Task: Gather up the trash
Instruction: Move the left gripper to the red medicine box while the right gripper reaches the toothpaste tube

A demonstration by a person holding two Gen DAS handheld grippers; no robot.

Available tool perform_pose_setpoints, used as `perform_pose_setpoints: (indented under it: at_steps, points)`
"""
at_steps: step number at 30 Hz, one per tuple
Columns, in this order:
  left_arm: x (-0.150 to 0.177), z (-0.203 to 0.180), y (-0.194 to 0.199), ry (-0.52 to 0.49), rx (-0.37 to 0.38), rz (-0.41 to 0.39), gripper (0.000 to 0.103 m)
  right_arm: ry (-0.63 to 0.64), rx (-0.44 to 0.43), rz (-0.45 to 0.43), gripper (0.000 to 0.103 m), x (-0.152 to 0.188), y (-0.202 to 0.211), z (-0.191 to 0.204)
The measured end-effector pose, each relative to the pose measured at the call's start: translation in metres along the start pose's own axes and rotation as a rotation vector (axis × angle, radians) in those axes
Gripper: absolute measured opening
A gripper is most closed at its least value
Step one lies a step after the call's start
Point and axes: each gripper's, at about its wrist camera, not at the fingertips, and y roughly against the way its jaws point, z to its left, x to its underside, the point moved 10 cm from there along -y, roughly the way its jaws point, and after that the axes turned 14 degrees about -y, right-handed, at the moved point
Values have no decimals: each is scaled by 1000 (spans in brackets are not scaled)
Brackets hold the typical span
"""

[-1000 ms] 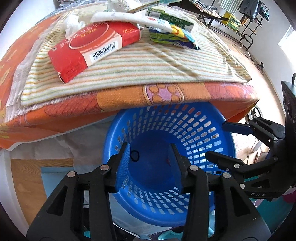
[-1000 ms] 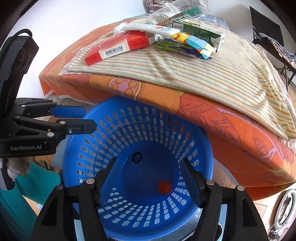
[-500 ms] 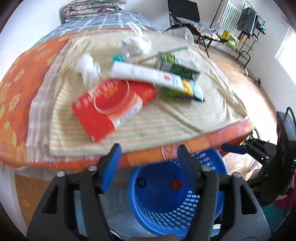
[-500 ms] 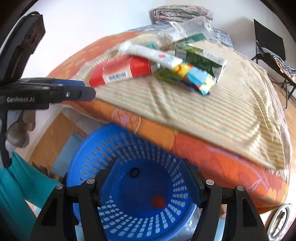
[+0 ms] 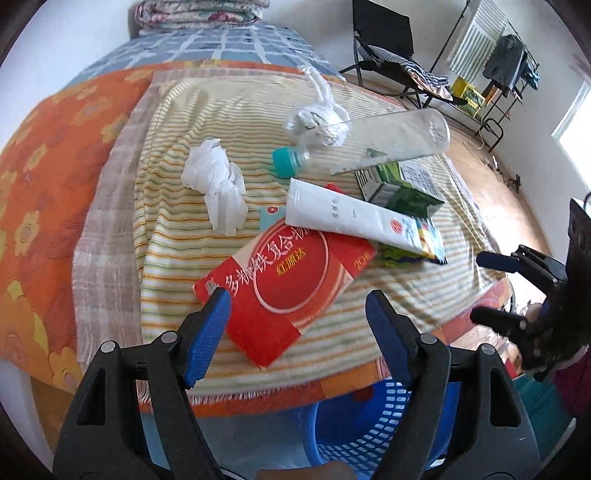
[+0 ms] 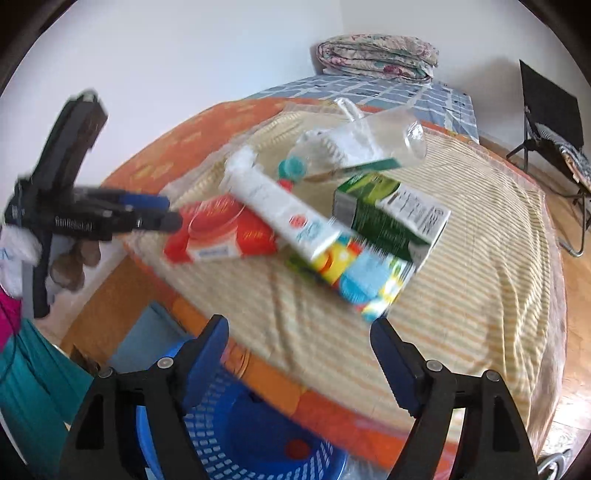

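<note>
Trash is piled on the striped cloth (image 5: 369, 295): red box (image 5: 284, 291), white tube (image 5: 351, 218), clear bottle (image 5: 388, 144), crumpled tissue (image 5: 218, 184). Blue basket (image 5: 373, 424) sits below, possibly holding something red. Left gripper (image 5: 299, 325) and right gripper (image 6: 299, 354) are spread wide, empty.

A bed (image 5: 44, 192) covered by an orange flowered sheet (image 5: 33, 221) carries a striped towel (image 5: 177, 236) spread across its near end. Lying on the towel: a red box (image 5: 284, 291), a white tube (image 5: 351, 218) resting across the box's far corner, a crumpled tissue (image 5: 218, 184), a clear plastic bottle (image 5: 388, 140) with a teal cap, a knotted plastic bag (image 5: 317, 122), a green carton (image 5: 402, 188) and a bright snack wrapper (image 6: 365, 277). A folded quilt (image 5: 199, 11) sits at the bed's far end.
</note>
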Motion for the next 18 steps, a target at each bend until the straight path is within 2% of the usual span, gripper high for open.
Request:
perform_pose_setpoints:
  at_steps: [4, 9, 14, 18]
  points:
    - [-9, 5, -9, -7, -3, 4, 78, -33, -62, 28, 81, -19, -12, -3]
    - [-16, 10, -24, -7, 10, 21, 78, 18, -30, 46, 81, -28, -31, 0]
    - [-21, 19, -35, -14, 12, 34, 78, 39, -34, 64, 81, -33, -41, 2]
    - [-18, 31, -45, 40, 30, 55, 78, 65, -24, 67, 81, -37, -47, 4]
